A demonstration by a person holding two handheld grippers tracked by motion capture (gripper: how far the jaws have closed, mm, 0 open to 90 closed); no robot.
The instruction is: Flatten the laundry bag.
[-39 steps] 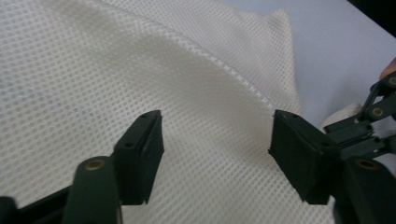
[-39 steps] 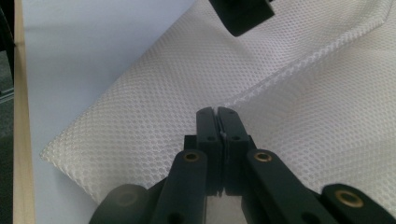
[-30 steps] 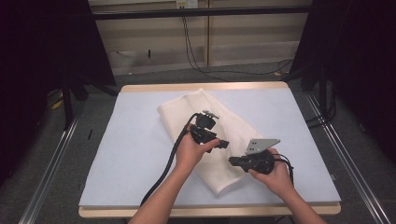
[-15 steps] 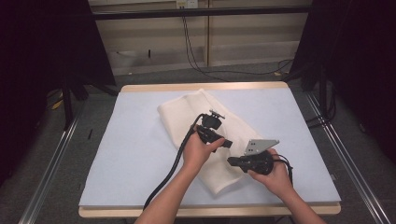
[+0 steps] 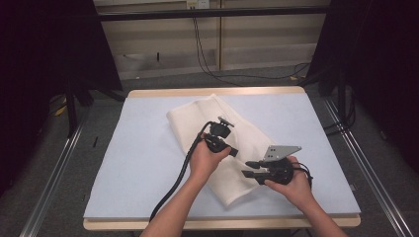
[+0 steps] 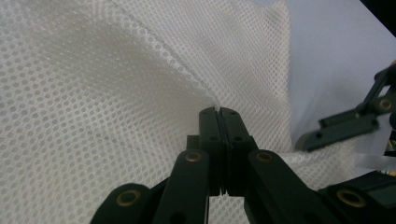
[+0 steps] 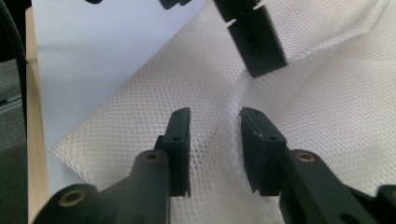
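Mesh bag (image 5: 225, 143) in left gripper (image 6: 219, 112)

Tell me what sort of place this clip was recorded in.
Probably a lab or recording bay, not a home: a bare table with a pale blue top holds a white mesh cloth, dark curtains flank it, cables hang down the back wall, and metal rails run along the floor.

Mesh cloth (image 5: 232, 182) partly hidden under both forearms.
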